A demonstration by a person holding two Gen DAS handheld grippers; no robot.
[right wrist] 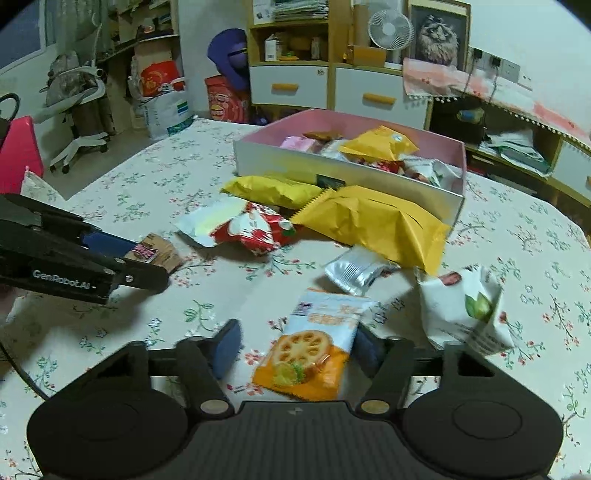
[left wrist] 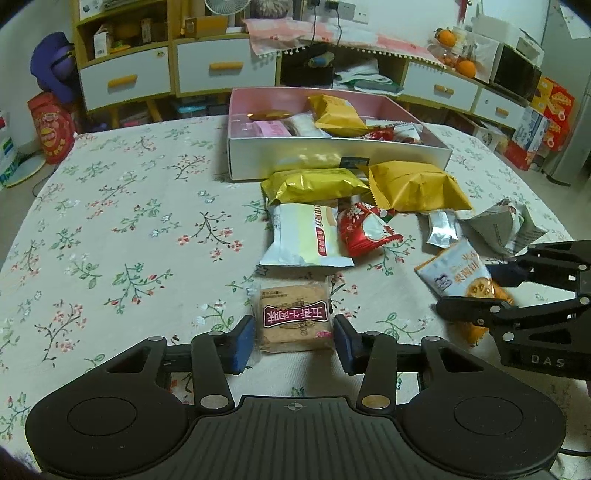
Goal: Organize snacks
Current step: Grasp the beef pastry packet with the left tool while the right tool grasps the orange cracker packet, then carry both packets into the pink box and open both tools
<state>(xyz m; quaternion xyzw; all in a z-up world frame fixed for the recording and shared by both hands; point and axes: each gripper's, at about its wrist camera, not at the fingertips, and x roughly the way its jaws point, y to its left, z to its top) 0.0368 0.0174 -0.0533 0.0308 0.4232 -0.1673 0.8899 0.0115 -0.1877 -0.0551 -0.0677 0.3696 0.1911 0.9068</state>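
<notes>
My left fingers [left wrist: 294, 338] bracket the flat brown biscuit packet with a maroon label [left wrist: 294, 318], blue pads at its two edges, seemingly gripping it on the floral-cloth bench [left wrist: 110, 221]. My right fingers [right wrist: 295, 347] straddle the pale-blue and orange lotus-chip packet [right wrist: 310, 354]; the right pad touches, the left stands clear. The pink-lined white box [left wrist: 332, 158] sits far, loose snacks just near it.

Home living room, drawer cabinets [left wrist: 125, 79], fan [right wrist: 390, 28]
</notes>
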